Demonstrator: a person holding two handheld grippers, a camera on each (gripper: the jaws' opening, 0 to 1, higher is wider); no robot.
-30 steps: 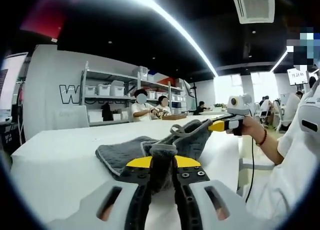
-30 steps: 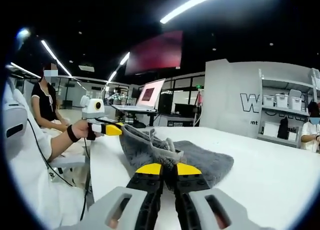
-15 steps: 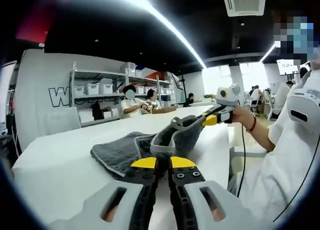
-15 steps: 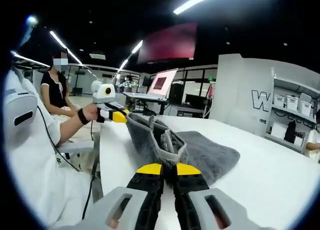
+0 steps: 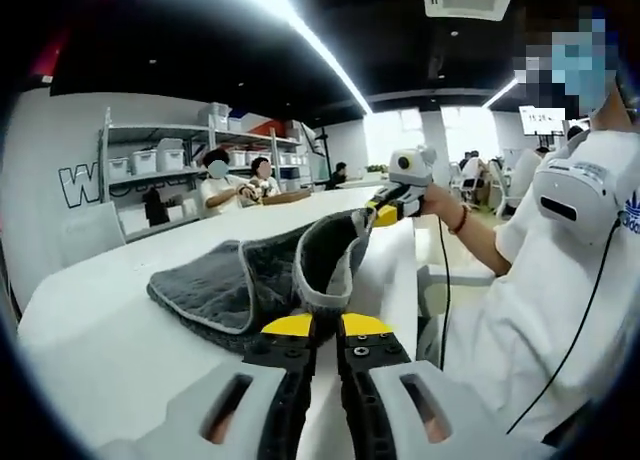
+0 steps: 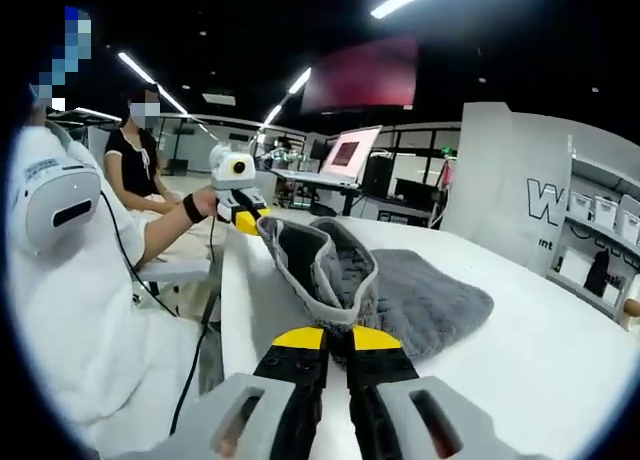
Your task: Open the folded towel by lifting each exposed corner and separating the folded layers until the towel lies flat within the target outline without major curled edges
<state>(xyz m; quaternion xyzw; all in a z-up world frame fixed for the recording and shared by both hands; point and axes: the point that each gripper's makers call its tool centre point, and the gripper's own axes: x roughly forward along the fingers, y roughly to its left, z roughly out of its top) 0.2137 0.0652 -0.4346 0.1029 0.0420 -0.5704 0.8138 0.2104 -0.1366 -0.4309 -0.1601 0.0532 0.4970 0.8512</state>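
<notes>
The towel (image 5: 245,280) is partly opened, by my reading: most of it lies on the white table (image 5: 90,320), while its near edge is lifted off the surface and held between the two grippers. In the left gripper view, the left gripper (image 5: 315,325) sits at 6 o'clock with its jaws closed on a towel corner, and the fabric rises from there toward 1 o'clock, where the right gripper (image 5: 385,212) pinches the other corner. The right gripper view mirrors this: the right gripper (image 6: 337,337) at 6 o'clock is closed on its corner, and the raised hem arcs toward 11 o'clock, where the left gripper (image 6: 248,220) holds the far end. Between them the raised layer (image 6: 325,260) sags into a loose pocket, so the fold is lifted but not yet laid over. The flat part (image 6: 435,300) spreads toward 3 o'clock in that view. What seems left is to carry the raised layer over and away from the flat part, set it down, then smooth any curl. No target outline can be made out on the table, so I cannot tell how the towel sits against it.
</notes>
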